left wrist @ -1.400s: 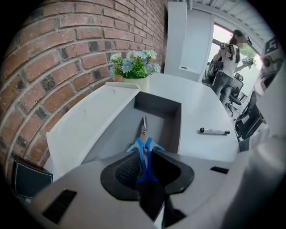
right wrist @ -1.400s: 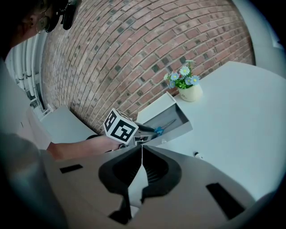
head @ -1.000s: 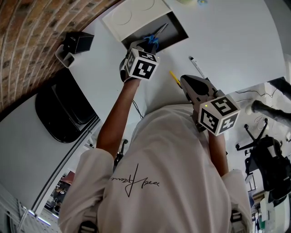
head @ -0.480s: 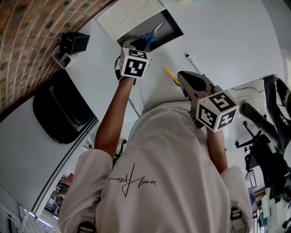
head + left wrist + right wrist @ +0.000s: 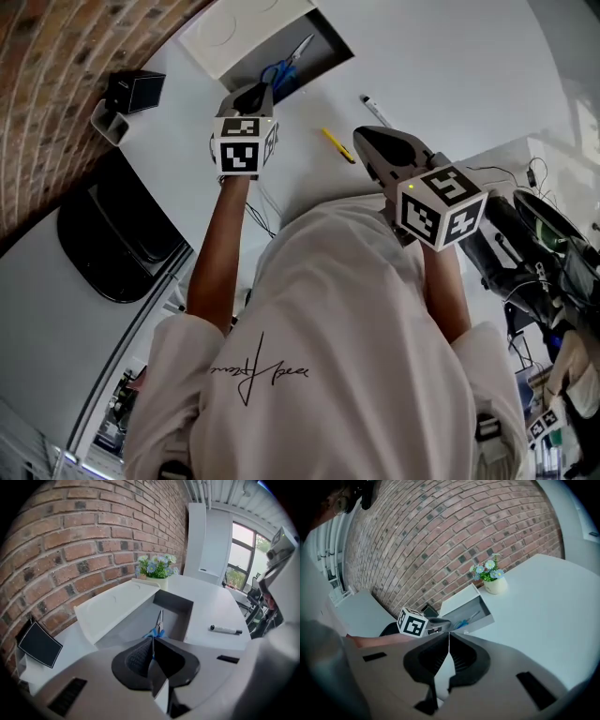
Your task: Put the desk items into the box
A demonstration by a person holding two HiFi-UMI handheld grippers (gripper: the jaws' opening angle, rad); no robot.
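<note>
Blue-handled scissors (image 5: 284,67) lie inside the open white box (image 5: 330,49). A marker (image 5: 375,106) and a yellow pen-like item (image 5: 337,145) lie on the bench (image 5: 450,66) near it. The left gripper (image 5: 255,94) hangs just beside the box, fingers together and empty. The right gripper (image 5: 366,141) is near the yellow item, its fingers also together on nothing.

Brick wall (image 5: 70,536) — potted flowers (image 5: 157,569); black tray (image 5: 108,234)

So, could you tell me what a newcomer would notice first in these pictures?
The open white box beside the red brick wall stands out, with blue-handled scissors lying inside. The left gripper and the right gripper are both shut and empty. A yellow pen lies on the white desk near the right one.
</note>
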